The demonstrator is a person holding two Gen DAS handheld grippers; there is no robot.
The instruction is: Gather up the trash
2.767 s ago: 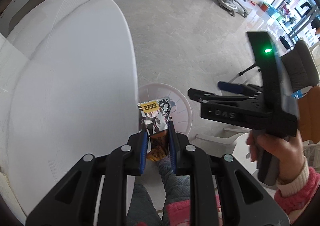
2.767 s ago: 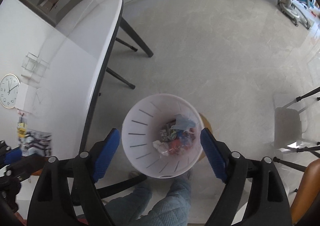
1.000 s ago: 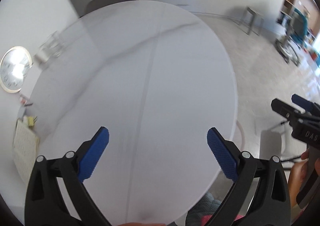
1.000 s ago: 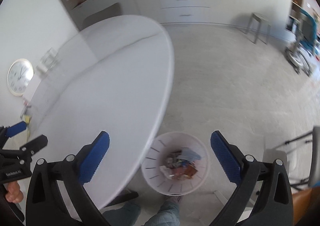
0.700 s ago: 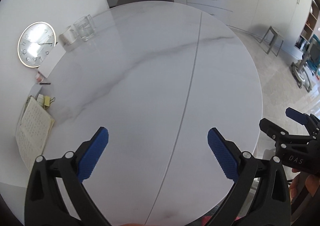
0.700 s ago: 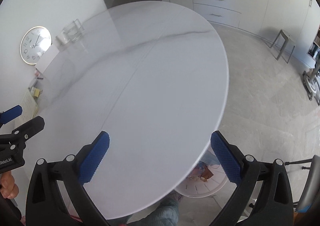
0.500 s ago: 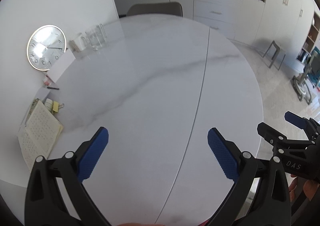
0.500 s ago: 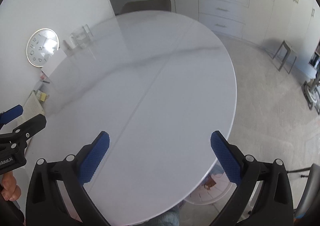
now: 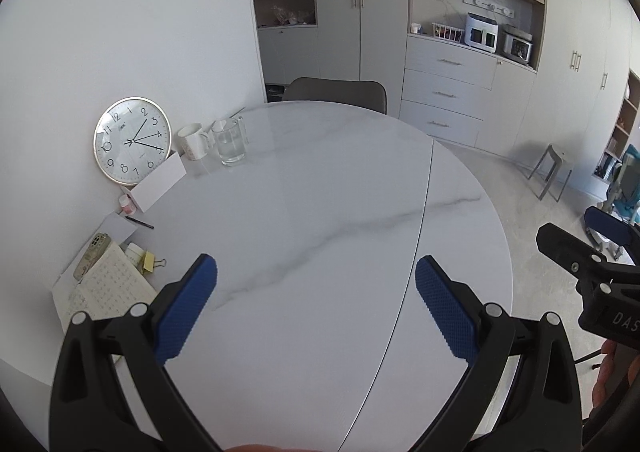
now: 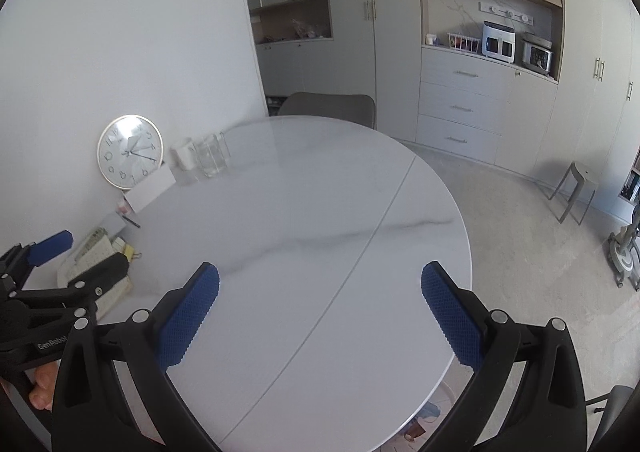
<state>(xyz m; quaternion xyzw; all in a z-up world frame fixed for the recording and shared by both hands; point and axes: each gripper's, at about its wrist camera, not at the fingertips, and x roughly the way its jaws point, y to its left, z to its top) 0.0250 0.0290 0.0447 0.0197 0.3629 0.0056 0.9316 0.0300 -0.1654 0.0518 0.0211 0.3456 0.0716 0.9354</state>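
Note:
My left gripper (image 9: 316, 284) is open over the white marble table (image 9: 320, 212), with nothing between its blue pads. My right gripper (image 10: 320, 292) is open too and holds nothing, hovering above the same table (image 10: 320, 220) near its right edge. Each gripper appears at the side of the other's view: the right gripper (image 9: 592, 252) in the left wrist view, the left gripper (image 10: 48, 264) in the right wrist view. A sliver of the white trash bin (image 10: 430, 412) with wrappers inside shows below the table's right edge. No trash lies on the tabletop.
A wall clock (image 9: 133, 140), a white mug (image 9: 194, 141) and a glass pitcher (image 9: 230, 142) stand at the table's far left. A notebook (image 9: 108, 292), phone, pen and clips lie at the left edge. A grey chair (image 9: 336, 90) sits behind; a stool (image 10: 574, 188) stands on the floor.
The left gripper let go of the snack wrapper over the bin and opened. Both grippers swung up from the bin and now face across the tabletop.

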